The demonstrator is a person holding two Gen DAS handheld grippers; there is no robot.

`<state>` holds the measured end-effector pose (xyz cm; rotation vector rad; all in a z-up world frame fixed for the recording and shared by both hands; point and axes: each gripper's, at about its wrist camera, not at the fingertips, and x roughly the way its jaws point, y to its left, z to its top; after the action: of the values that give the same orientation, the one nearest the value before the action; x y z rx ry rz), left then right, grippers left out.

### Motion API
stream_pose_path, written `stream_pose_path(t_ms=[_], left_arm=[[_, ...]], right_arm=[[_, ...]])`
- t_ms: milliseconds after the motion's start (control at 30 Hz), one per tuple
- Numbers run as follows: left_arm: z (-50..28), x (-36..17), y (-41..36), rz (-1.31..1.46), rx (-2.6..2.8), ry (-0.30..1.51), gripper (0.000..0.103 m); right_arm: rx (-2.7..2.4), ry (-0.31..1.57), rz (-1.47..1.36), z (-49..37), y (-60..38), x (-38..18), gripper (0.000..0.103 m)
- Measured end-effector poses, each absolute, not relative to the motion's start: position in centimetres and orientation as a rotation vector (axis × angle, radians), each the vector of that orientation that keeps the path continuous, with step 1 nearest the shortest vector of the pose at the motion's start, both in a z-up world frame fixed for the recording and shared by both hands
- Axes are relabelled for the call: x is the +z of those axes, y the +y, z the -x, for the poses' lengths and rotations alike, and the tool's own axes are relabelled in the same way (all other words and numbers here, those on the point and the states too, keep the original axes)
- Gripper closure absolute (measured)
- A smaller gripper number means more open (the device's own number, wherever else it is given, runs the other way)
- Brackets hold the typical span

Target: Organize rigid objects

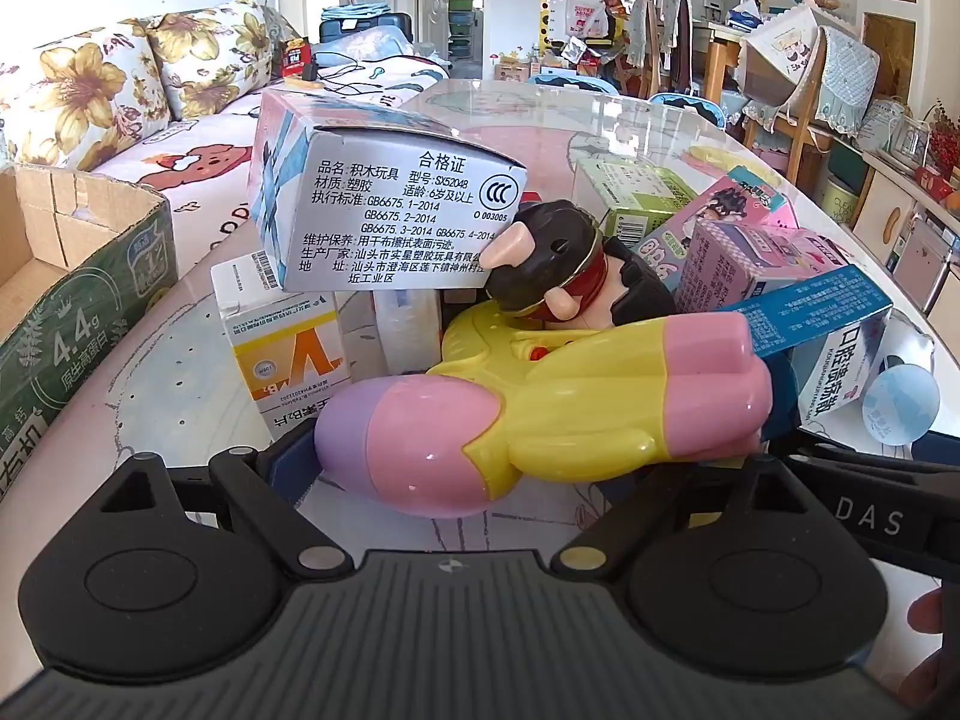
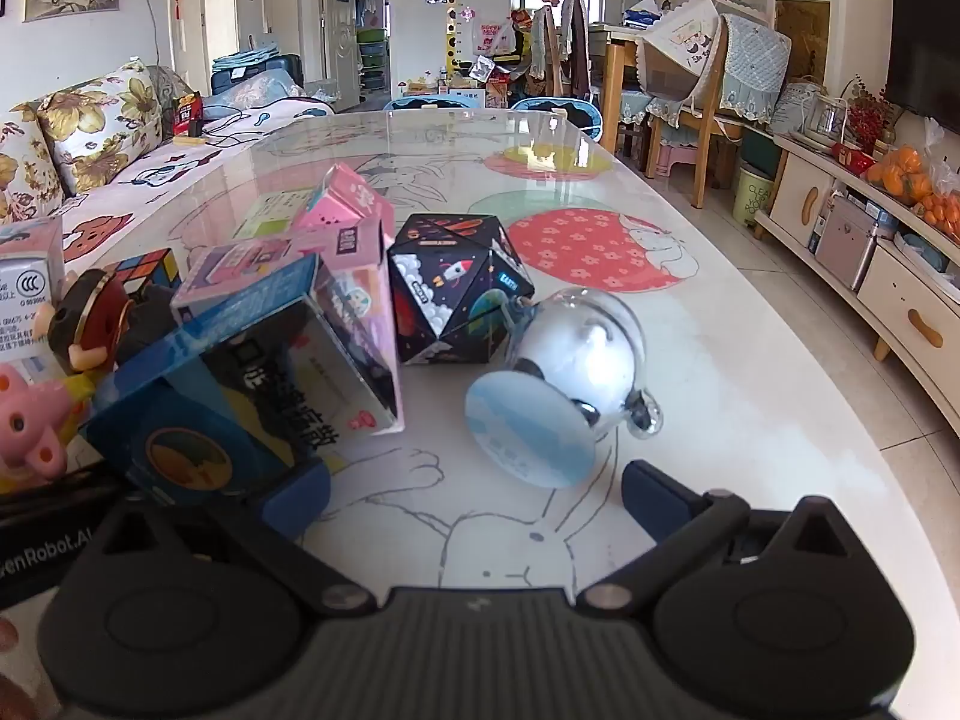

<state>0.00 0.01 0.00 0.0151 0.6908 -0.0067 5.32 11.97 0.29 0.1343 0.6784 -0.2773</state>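
The pile of rigid objects sits on the glass-topped table [image 2: 690, 324]. In the left wrist view, a pink, yellow and purple plastic toy [image 1: 540, 414] lies on its side at centre. A dark-haired figurine [image 1: 564, 270] rests on it at 12 o'clock. A silver toy box [image 1: 384, 204] leans at 11 o'clock, over a yellow-and-white medicine box [image 1: 288, 354]. Pink cartons [image 1: 756, 246] and a blue medicine box [image 1: 840, 330] stand at 2 to 3 o'clock. An open cardboard box [image 1: 84, 276] stands at 9 o'clock.

The left gripper [image 1: 522, 468] is spread wide, the toy just ahead of its fingers, nothing pinched.

In the right wrist view, the right gripper [image 2: 474, 492] is likewise spread and empty. A clear globe toy on a blue disc [image 2: 564, 384] lies at 12 o'clock, a black space-print polyhedron [image 2: 456, 294] beyond it.
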Motion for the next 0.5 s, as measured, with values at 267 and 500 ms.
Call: stream_pose_path(t_ms=[267, 500], left_arm=[[1.9, 0.3, 0.4, -0.024, -0.013, 0.689, 0.0], [2.7, 0.1, 1.2, -0.042, -0.013, 0.708, 0.0]], right_arm=[[-0.262, 0.678, -0.134, -4.4, 12.3, 0.3, 0.0], [-0.238, 0.675, -0.111, -2.0, 13.3, 0.6, 0.001]])
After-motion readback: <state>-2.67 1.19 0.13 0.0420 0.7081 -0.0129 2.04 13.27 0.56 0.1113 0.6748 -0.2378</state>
